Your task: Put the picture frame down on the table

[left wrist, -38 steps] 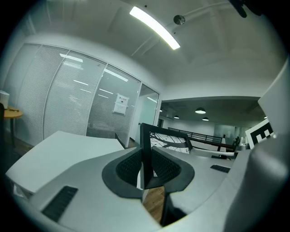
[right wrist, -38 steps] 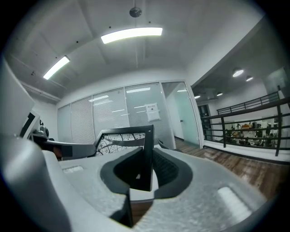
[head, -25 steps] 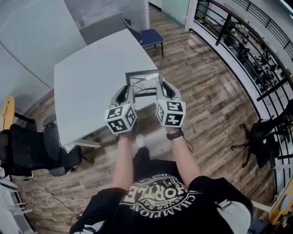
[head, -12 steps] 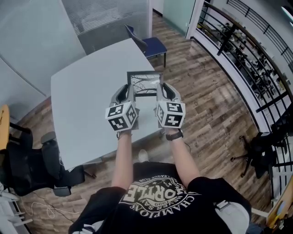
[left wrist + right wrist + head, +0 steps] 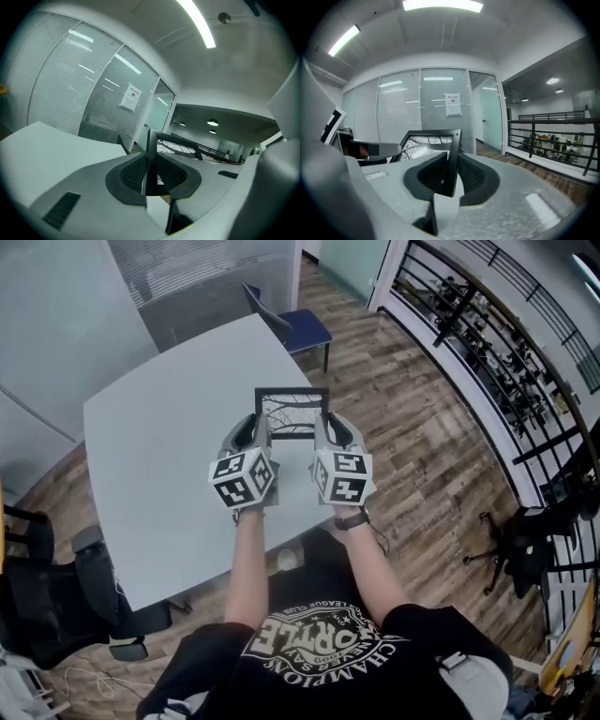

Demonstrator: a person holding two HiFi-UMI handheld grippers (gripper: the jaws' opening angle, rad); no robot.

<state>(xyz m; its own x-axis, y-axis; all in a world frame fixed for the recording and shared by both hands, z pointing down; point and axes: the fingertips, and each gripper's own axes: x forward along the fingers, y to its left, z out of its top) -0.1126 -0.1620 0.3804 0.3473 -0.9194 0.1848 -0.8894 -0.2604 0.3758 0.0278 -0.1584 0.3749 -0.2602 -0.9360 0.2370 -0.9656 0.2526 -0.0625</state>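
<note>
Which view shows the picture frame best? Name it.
The head view: the whole picture frame shows from above, over the table, held by the left gripper and right gripper. The left gripper view shows mostly one edge, end-on; the right gripper view, one edge plus part of the picture.

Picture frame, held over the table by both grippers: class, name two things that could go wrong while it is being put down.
1. The left gripper and right gripper each pinch only a thin side edge of the picture frame. If one lets go first, the frame may swing or drop.
2. It hangs near the right edge of the table, with wood floor beyond. Set down too far right, it could tip off.
</note>
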